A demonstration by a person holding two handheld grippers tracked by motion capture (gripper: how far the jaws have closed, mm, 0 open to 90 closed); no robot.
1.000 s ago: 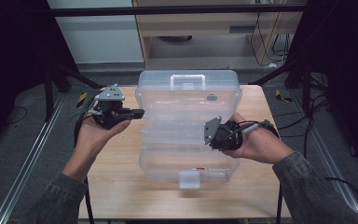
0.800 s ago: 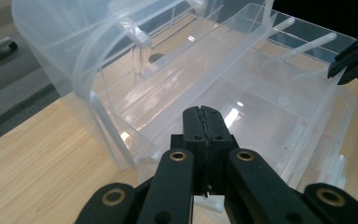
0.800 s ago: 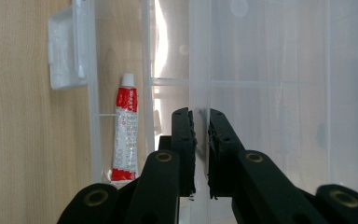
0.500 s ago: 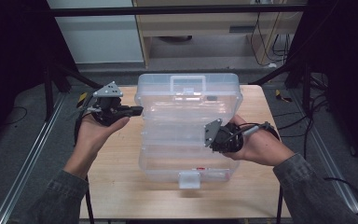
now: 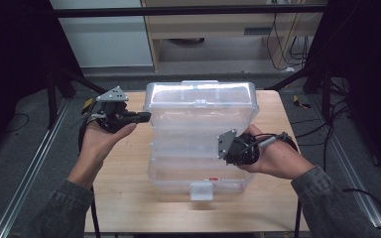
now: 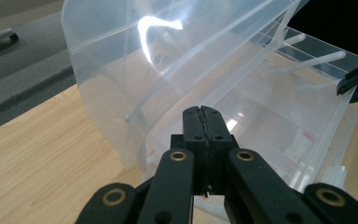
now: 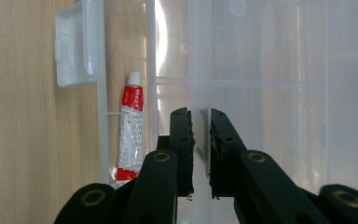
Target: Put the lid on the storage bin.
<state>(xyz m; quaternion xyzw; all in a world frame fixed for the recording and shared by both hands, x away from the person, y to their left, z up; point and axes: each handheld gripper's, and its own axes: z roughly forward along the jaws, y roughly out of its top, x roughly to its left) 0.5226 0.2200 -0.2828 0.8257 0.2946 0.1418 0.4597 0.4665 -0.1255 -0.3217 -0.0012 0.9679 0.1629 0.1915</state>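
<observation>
The left gripper (image 5: 141, 117) is held at the left edge of the raised lid (image 5: 201, 101), jaws pressed together. The right gripper (image 5: 224, 147) is clamped on the right rim of the clear plastic box (image 5: 198, 163), mid-table (image 5: 129, 198); a red-and-white tube (image 7: 131, 130) lies inside, near the front.

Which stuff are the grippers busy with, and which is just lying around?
Busy with: clear plastic box, its raised lid, right gripper pinching the box's wall, left gripper shut beside the lid.

Lying around: red-and-white tube inside the box, wooden table.
</observation>
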